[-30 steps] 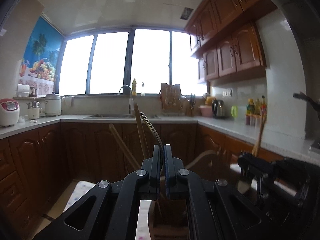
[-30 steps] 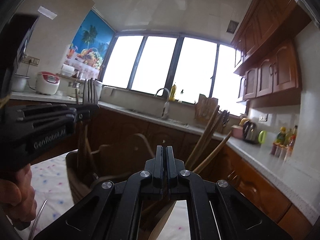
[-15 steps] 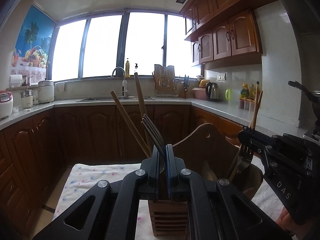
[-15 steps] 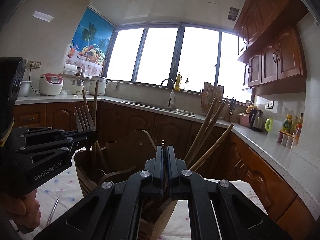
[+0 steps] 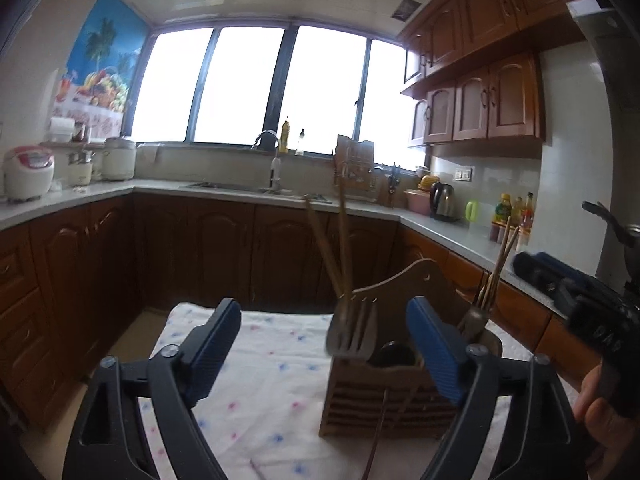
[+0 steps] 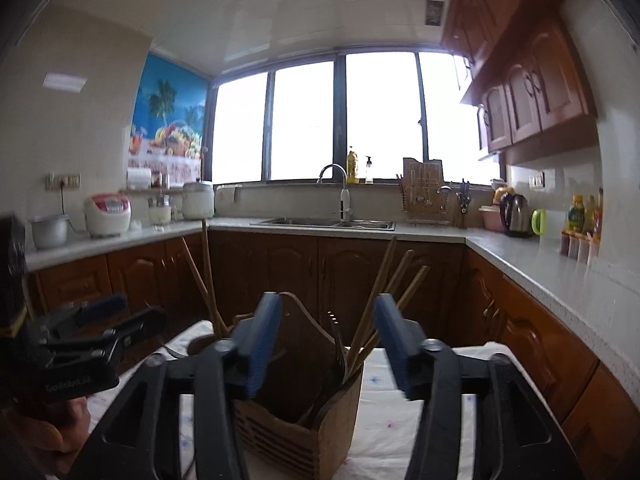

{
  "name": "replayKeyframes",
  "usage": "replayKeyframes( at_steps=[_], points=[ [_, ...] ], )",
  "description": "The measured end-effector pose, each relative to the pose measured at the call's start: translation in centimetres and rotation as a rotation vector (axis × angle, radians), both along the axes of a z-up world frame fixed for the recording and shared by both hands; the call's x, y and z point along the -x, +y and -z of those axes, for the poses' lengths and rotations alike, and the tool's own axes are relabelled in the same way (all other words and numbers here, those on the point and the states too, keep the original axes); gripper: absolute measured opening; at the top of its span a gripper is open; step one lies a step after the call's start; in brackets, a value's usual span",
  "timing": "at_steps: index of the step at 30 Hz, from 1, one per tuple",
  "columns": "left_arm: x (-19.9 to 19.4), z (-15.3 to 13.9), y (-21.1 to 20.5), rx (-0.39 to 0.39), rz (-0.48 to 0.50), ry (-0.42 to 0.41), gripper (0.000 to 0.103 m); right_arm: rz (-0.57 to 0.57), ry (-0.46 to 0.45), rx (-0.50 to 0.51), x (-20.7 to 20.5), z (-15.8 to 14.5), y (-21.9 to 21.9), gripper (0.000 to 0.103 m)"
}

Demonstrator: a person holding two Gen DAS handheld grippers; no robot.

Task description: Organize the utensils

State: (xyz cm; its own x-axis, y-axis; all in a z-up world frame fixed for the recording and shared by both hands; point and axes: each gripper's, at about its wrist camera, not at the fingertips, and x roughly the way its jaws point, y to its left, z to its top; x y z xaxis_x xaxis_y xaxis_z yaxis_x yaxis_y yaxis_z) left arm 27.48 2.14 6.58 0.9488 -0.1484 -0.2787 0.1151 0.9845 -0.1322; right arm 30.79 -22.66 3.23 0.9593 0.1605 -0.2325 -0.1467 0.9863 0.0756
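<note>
A wooden utensil caddy (image 5: 372,396) with a curved handle stands on a white spotted cloth (image 5: 256,392). In it stand a metal fork (image 5: 354,330), tines up, and wooden chopsticks (image 5: 332,248). My left gripper (image 5: 324,340) is open and empty, just in front of the caddy. In the right wrist view the caddy (image 6: 304,416) sits right below my right gripper (image 6: 324,336), which is open and empty, with chopsticks (image 6: 384,296) and a fork (image 6: 336,340) between its fingers. Each gripper shows in the other's view, the left one (image 6: 80,344) and the right one (image 5: 576,300).
An L-shaped kitchen counter (image 5: 240,190) with a sink (image 6: 328,223), rice cookers (image 6: 107,210), a kettle (image 6: 516,210) and bottles (image 6: 580,216) runs behind. Brown cabinets (image 6: 536,92) hang at the right. A thin utensil (image 5: 376,440) lies on the cloth by the caddy.
Both grippers have opened. The fork from the left gripper and the utensil from the right gripper now stand in the caddy. Both grippers have pulled back and up.
</note>
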Motion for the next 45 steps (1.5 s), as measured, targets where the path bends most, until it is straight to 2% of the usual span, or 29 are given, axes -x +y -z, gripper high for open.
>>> replayKeyframes(
  at_steps=[1, 4, 7, 11, 19, 23, 30, 36, 39, 45],
  points=[
    [0.6, 0.1, 0.0, 0.002, -0.006, 0.010, 0.094, 0.004, 0.005, -0.023, 0.4, -0.2, -0.4, 0.069],
    [1.7, -0.1, 0.2, 0.010, -0.023, 0.051, 0.097, 0.020, 0.019, -0.117, 1.7, -0.4, -1.9, 0.084],
    [2.7, -0.9, 0.0, 0.012, -0.040, 0.096, 0.102, 0.019, 0.049, -0.215, 3.0, -0.3, -3.3, 0.088],
    [3.9, -2.6, -0.3, 0.031, -0.061, 0.157, 0.102, 0.011, 0.097, -0.285, 4.8, 0.1, -4.2, 0.091],
    [6.1, -5.3, -2.3, -0.001, -0.104, 0.288, 0.102, -0.034, 0.231, -0.324, 9.5, 1.4, -3.4, 0.100],
    [7.9, -6.2, -3.5, -0.035, -0.123, 0.312, 0.102, -0.023, 0.269, -0.315, 12.1, 2.5, -3.0, 0.100],
    [10.9, -7.0, -4.6, -0.034, -0.132, 0.327, 0.102, -0.019, 0.305, -0.216, 15.9, 3.4, -1.6, 0.101],
    [12.4, -8.2, -6.6, -0.103, -0.132, 0.347, 0.102, -0.018, 0.331, -0.168, 17.3, 3.4, -0.8, 0.102],
    [13.6, -9.1, -7.4, -0.141, -0.139, 0.328, 0.102, -0.021, 0.298, -0.165, 18.1, 2.4, -0.8, 0.102],
    [16.6, -10.1, -8.5, -0.187, -0.151, 0.259, 0.102, -0.035, 0.136, -0.102, 20.6, 0.1, -0.1, 0.103]
  ],
)
